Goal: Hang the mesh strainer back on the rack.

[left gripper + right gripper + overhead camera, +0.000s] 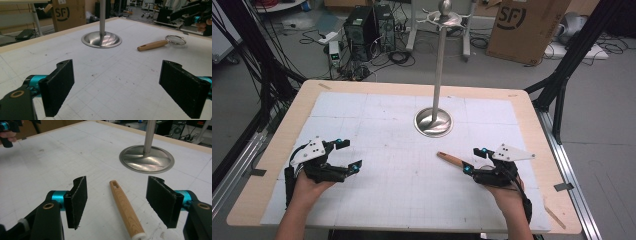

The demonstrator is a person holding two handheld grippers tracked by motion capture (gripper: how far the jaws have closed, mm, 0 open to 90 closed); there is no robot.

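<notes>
I am holding my right gripper (117, 202) low over the white table mat (377, 145), its jaws spread wide apart. The wooden handle (126, 210) of the small strainer (162, 43) is lying flat on the mat between those jaws, touching neither pad, with its slotted end pointing away from me toward the round steel base of the stand (146, 158). In the left gripper view the strainer's wire mesh bowl (176, 40) is resting on the mat at the handle's far end, close to my right hand. From above, the handle is sticking out to the left of my right gripper, just in front of the stand's base.

I am keeping my left gripper (346, 155) well apart from it, on the left side of the mat, jaws likewise released and holding nothing.

On the floor beyond the table, a cardboard box (524, 27) is showing the printed letters "SF" inside a curved mark.
</notes>
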